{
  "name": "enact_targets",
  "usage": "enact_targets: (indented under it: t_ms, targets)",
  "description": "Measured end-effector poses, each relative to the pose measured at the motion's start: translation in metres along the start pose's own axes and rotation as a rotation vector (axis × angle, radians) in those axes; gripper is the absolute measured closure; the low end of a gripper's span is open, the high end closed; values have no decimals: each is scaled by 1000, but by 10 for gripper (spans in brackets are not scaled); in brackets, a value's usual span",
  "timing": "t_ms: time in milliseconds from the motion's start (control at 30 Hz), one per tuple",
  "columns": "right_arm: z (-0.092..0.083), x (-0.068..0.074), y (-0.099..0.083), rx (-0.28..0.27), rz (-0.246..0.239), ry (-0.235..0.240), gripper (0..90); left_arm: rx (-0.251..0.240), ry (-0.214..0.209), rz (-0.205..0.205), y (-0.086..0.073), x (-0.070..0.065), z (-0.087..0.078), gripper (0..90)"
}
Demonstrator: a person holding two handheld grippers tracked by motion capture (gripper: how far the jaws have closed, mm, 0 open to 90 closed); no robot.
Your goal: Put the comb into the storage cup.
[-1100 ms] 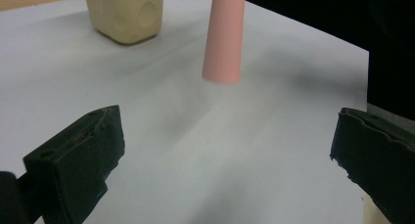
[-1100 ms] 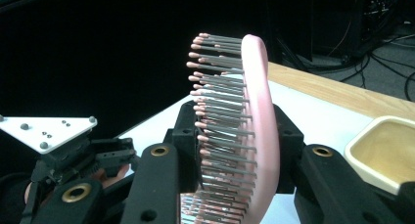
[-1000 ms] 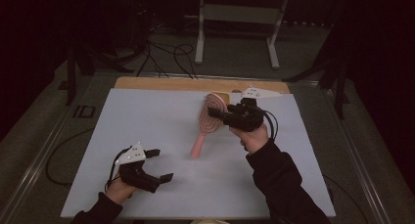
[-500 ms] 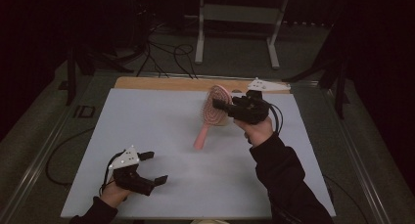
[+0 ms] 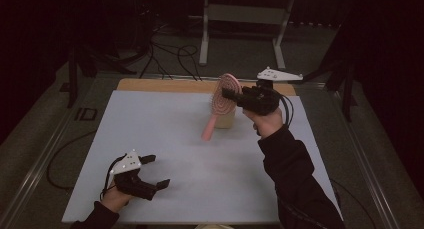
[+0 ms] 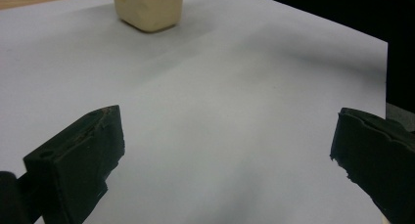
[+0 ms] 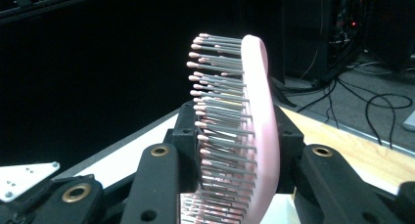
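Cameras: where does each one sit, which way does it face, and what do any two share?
High view: above the near edge, looking down on the table, both hands, left gripper, right gripper.
Left gripper view: between open jaws, toward the cream block.
Right gripper view: jaws clamping the hairbrush.
Shared: block and brush also show from above.

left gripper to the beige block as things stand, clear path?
Probably yes. The left gripper stands open with nothing in it, and bare white sheet lies between it and the beige block. The pink hairbrush in the right gripper hangs just above that block.
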State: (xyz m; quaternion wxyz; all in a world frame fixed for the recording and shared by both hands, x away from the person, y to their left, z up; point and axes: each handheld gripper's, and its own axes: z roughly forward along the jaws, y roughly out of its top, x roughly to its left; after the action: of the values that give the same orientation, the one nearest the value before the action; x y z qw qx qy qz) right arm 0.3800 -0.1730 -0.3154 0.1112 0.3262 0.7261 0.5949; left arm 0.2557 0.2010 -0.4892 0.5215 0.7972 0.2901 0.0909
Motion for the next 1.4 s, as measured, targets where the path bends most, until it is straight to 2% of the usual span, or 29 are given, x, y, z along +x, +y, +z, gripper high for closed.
enact_targets:
  t_ms: [333, 367, 867, 1167, 1233, 1400]
  targets:
    - [2, -9, 19, -18, -12, -39, 649, -6, -2, -2, 0, 1, -1, 1]
    - [1, -12, 26, -27, -14, -52, 649, -6, -2, -1, 0, 1, -1, 1]
    - [1, -33, 49, -64, -14, -121, 649, -11, -10, -1, 0, 0, -1, 1]
    - [2, -47, 51, -82, -14, -171, 649, -14, -13, 0, 0, 0, -2, 1]
    - [5, -54, 49, -90, -8, -194, 649, -14, -13, 0, 0, 0, -2, 1]
    - [11, -63, 44, -89, 2, -210, 649, -12, -16, 1, 0, 0, -2, 1]
